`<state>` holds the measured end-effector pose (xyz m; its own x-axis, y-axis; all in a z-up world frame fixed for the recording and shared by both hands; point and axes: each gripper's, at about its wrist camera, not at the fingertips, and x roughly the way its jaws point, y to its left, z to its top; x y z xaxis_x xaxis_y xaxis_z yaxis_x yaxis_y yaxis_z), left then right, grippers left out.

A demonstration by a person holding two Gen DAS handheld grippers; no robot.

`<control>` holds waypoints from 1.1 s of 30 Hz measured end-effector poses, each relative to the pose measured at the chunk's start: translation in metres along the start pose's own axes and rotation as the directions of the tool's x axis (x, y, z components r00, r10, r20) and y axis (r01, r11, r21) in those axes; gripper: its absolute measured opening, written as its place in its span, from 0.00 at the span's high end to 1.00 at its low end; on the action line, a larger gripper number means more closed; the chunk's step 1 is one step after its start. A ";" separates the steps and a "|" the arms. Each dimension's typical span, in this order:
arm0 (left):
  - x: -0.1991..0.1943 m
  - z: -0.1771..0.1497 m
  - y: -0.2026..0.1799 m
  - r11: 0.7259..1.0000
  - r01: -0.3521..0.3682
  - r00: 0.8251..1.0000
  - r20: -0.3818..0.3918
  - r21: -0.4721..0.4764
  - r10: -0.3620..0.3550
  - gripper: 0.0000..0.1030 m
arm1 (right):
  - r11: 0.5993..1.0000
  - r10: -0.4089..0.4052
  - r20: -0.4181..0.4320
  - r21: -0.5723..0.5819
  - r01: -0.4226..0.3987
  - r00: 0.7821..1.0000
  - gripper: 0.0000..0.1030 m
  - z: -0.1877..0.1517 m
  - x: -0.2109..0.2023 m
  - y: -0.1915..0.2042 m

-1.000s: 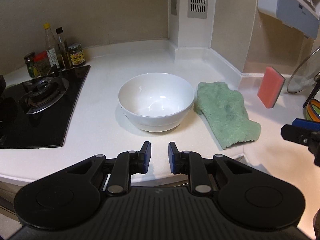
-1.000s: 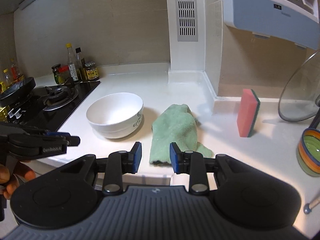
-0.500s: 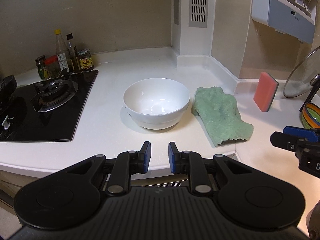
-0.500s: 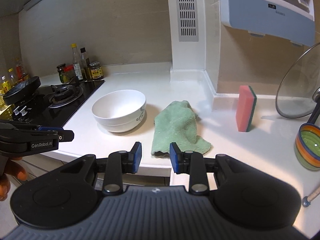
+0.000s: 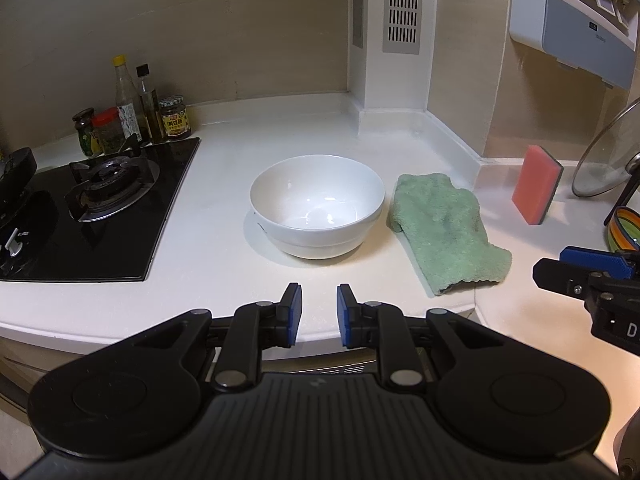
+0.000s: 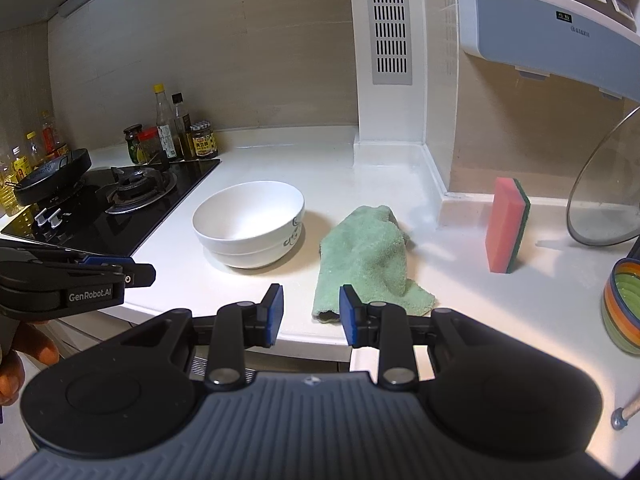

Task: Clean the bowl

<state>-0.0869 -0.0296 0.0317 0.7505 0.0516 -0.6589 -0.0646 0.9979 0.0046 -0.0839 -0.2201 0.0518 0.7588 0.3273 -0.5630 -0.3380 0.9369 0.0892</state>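
Observation:
A white bowl (image 5: 317,205) stands empty on the white counter (image 5: 224,196), also in the right wrist view (image 6: 249,224). A green cloth (image 5: 444,228) lies flat just right of it, also in the right wrist view (image 6: 366,258). My left gripper (image 5: 318,314) is open and empty, at the counter's front edge, short of the bowl. My right gripper (image 6: 311,314) is open and empty, at the front edge, just short of the cloth's near end. Each gripper shows at the edge of the other's view.
A black gas hob (image 5: 92,208) with a pan (image 6: 50,178) is at the left, bottles and jars (image 5: 132,120) behind it. A pink sponge (image 6: 506,226) stands on edge at the right, beside a glass lid (image 6: 604,192) and a striped bowl (image 6: 622,304).
Both grippers have drawn back and risen a little from the counter, so the bowl and cloth look farther off. The right gripper's jaws have opened a little wider. Nothing on the counter has moved.

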 end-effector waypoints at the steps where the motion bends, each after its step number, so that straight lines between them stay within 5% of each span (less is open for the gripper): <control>1: 0.000 0.000 0.000 1.000 0.001 1.000 0.000 0.001 -0.001 0.77 | 1.000 -0.001 -0.003 -0.003 0.001 1.000 0.75 0.000 0.001 0.000; 21: 0.002 0.000 0.013 1.000 0.001 1.000 0.011 -0.020 -0.001 0.77 | 0.998 -0.005 0.010 -0.063 0.005 1.000 0.75 0.009 0.002 0.011; 33: 0.048 0.024 0.038 0.998 0.055 0.998 -0.027 -0.010 -0.056 0.77 | 0.990 -0.127 -0.073 -0.068 0.122 0.989 0.75 0.036 0.070 -0.019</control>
<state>-0.0377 0.0121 0.0187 0.7349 -0.0051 -0.6781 -0.0296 0.9988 -0.0395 -0.0049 -0.2104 0.0402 0.7527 0.1958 -0.6286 -0.2800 0.9593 -0.0364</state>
